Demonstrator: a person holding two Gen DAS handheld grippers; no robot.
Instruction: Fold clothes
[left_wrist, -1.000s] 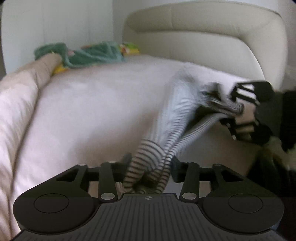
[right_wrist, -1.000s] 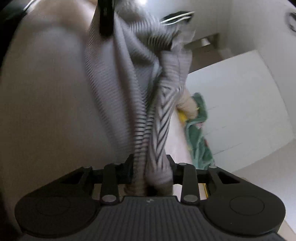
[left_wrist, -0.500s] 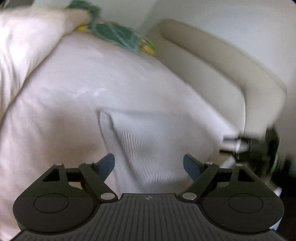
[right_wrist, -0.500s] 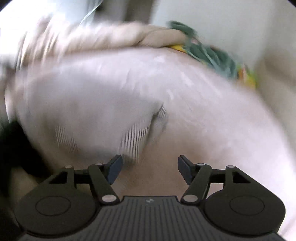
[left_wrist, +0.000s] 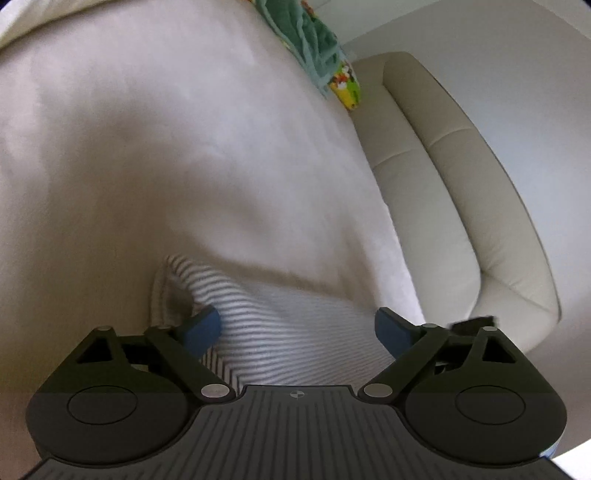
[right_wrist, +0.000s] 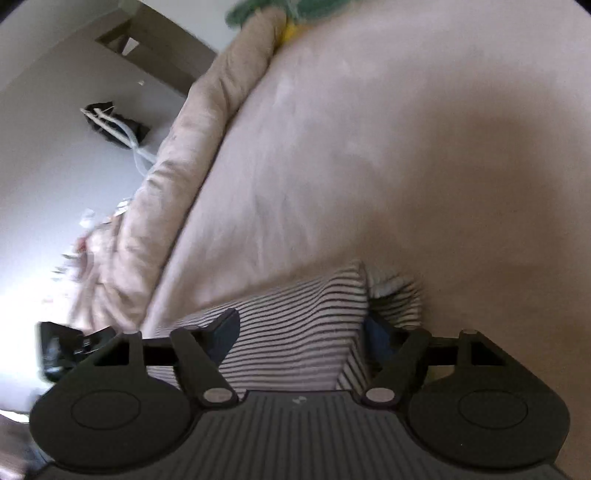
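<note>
Left gripper (left_wrist: 297, 328): jaws opening wide, nothing held; a second ago they pinched the striped garment (left_wrist: 280, 332). Right gripper (right_wrist: 301, 332): likewise opening, pads clear of the striped cloth, which it had also clamped. The garment, then hanging stretched between both, now lies flat on the bed (left_wrist: 147, 166) at its near edge, one corner turned over. Judgement: a fold has been laid down and released. Far off, a green bundle (left_wrist: 314, 44) beside the cream headboard (left_wrist: 461, 184). No legible writing or brand.
</note>
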